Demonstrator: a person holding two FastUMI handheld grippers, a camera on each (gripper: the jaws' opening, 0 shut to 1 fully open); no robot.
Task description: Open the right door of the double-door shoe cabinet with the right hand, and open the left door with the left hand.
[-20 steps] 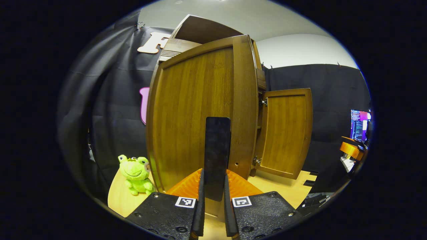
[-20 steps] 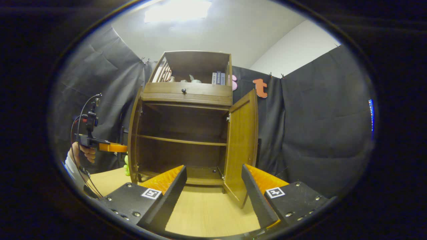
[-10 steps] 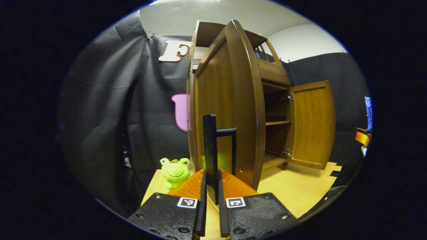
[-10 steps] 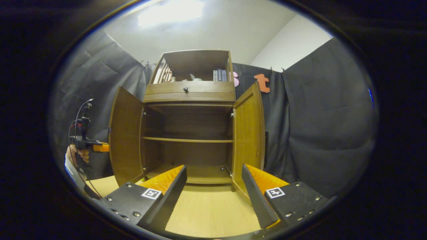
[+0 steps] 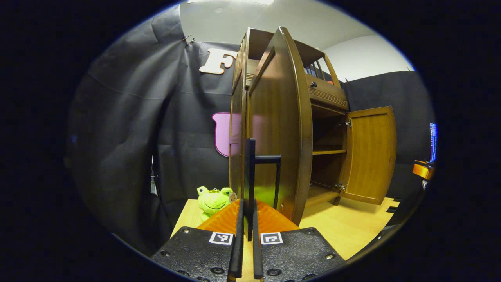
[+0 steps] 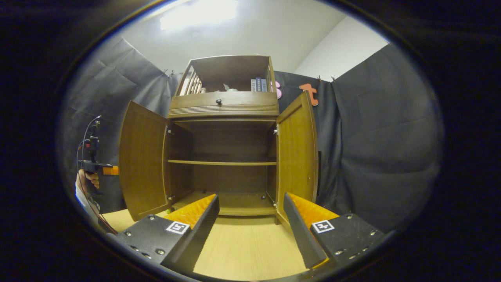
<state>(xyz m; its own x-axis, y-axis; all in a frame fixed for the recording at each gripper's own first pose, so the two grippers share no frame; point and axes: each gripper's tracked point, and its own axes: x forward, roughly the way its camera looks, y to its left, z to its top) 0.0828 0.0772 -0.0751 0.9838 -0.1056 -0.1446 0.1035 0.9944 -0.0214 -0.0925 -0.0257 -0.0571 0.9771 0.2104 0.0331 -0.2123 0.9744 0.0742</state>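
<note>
Black cloth walls enclose a light wooden bench [image 6: 242, 246] carrying the double-door shoe cabinet [image 6: 225, 107], seen front-on in the right gripper view. Its left door [image 6: 143, 160] has swung from nearly edge-on a second ago to well past square, and the right door [image 6: 297, 156] stands wide, exposing the bare shelf [image 6: 223, 162]. The left gripper [image 5: 246, 235] has its jaws pinched on the dark door handle [image 5: 250, 172], with the left door edge-on just beyond it. The right gripper [image 6: 250, 223] hangs back, jaws spread wide and holding nothing. A green frog toy [image 5: 213, 199] sits beside the cabinet. Both doors open: the task appears essentially complete, release remaining.
</note>
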